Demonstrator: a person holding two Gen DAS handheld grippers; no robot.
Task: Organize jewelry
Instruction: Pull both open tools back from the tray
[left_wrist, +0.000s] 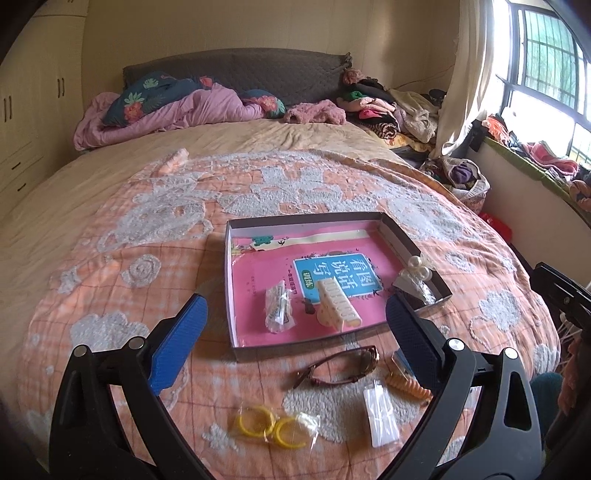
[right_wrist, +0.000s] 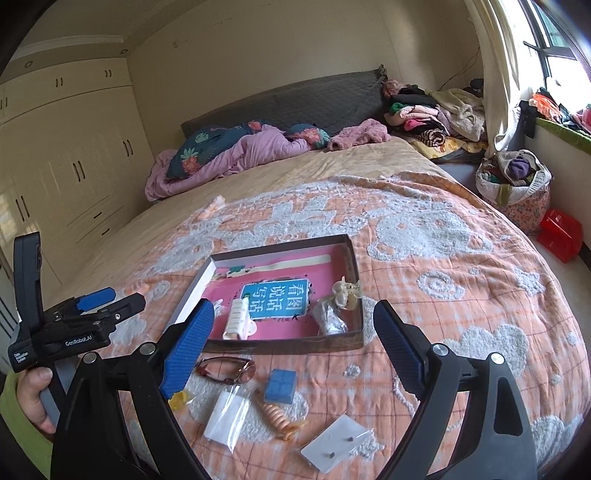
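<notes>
A shallow cardboard tray (left_wrist: 229, 280) with a pink book lining its floor lies on the bed. In it are a cream hair claw (left_wrist: 336, 306), a small plastic bag (left_wrist: 279, 310), a pearl clip (left_wrist: 419, 267) and a silvery bagged piece (right_wrist: 330, 317). In front of the tray lie brown glasses (left_wrist: 340, 365), bagged yellow rings (left_wrist: 273, 428), a clear bag (left_wrist: 380, 413), an orange spiral hair tie (left_wrist: 408, 387), a blue square box (right_wrist: 280, 384) and an earring card (right_wrist: 338, 439). My left gripper (left_wrist: 295, 332) and right gripper (right_wrist: 293, 347) hover open above these loose items, holding nothing.
The orange patterned quilt (left_wrist: 129, 266) covers the near bed. Pink bedding and pillows (left_wrist: 177, 107) lie by the headboard, with piled clothes (left_wrist: 388, 107) at the far right. A hand (right_wrist: 33, 391) holds the left gripper. A laundry bag (right_wrist: 517, 184) and a red box (right_wrist: 559, 229) sit on the floor.
</notes>
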